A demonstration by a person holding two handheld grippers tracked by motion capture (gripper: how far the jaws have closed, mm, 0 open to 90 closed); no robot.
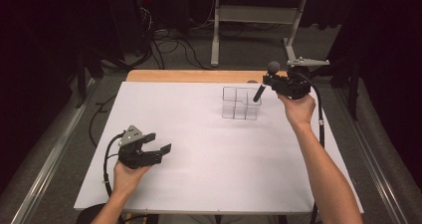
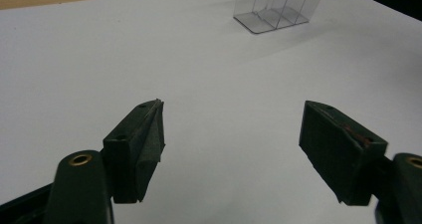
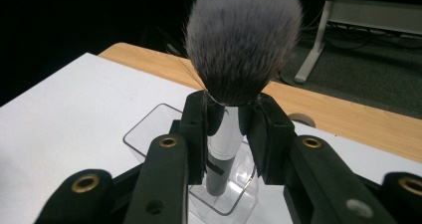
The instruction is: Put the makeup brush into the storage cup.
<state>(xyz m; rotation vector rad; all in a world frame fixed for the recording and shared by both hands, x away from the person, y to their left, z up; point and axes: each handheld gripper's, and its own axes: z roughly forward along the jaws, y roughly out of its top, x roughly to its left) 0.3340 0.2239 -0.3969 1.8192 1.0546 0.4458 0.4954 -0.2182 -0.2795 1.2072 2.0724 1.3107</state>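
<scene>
While its two black jaws pinched the silvery ferrule just under the bristles, the right gripper [image 3: 226,134] held one makeup brush [image 3: 234,74] directly above the clear organizer [image 3: 149,134]. The brush was a single piece of three parts: a domed, fluffy head of grey-white bristles, a shiny metal collar, and a dark round handle whose lower end hung tilted over the organizer's right side, possibly just inside its rim, though the high view was too small to settle that. The one organizer [image 1: 240,103] was transparent hard plastic, box-shaped with rounded corners and thin inner walls dividing it into several compartments. The left gripper [image 1: 160,149] hovered well apart from the organizer, on the near left, its two wedge-shaped jaws spread wide with nothing between them; their pads [image 2: 149,144] looked matte and rubbery. Under the organizer lay one smooth white sheet [image 1: 199,149] covering the table, and beyond the organizer a strip of pale wooden edge [image 1: 189,75] showed.
</scene>
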